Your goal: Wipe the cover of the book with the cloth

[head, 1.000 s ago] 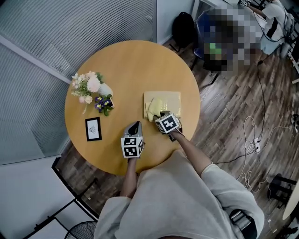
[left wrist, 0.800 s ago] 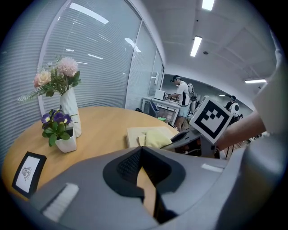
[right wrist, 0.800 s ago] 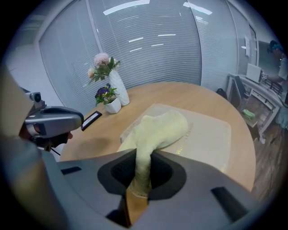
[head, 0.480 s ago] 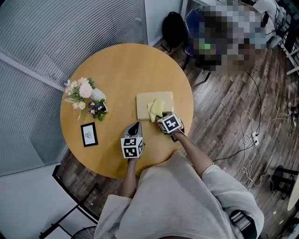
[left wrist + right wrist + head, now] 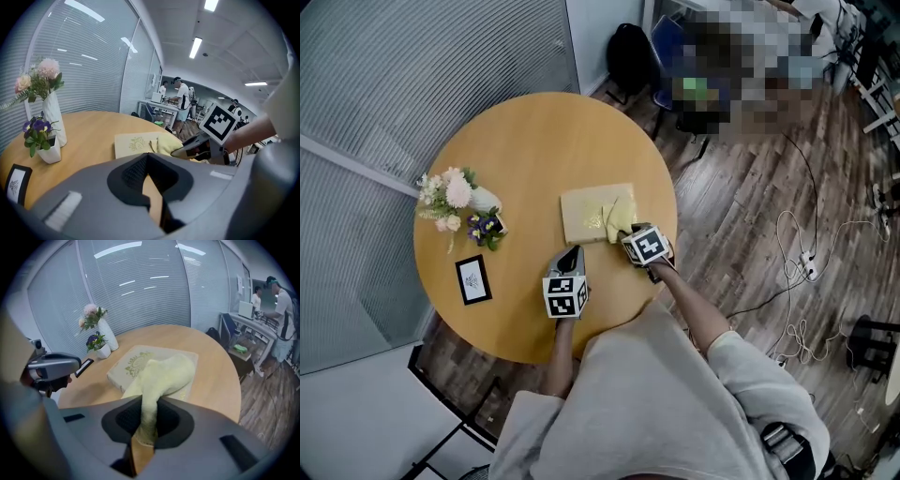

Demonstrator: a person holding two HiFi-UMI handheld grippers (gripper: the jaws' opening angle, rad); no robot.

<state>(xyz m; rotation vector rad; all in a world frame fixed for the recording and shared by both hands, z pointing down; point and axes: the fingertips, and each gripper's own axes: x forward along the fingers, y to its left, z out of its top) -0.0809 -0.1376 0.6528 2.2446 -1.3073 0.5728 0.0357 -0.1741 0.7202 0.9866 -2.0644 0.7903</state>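
Note:
A cream book with a gold emblem lies flat on the round wooden table. A pale yellow cloth is draped over the book's right part and near edge. My right gripper is shut on the cloth's near end, just off the book's near right corner. In the right gripper view the cloth runs from the jaws of the right gripper up onto the book. My left gripper is shut on nothing, low over the table, short of the book.
A white vase of flowers, a small pot of purple flowers and a black picture frame stand on the table's left side. The table's right edge drops to a wooden floor with cables. People stand at far desks.
The right gripper has pulled the cloth from the left part of the cover across to the right part. The left gripper has stayed put. The head view has swung slightly.

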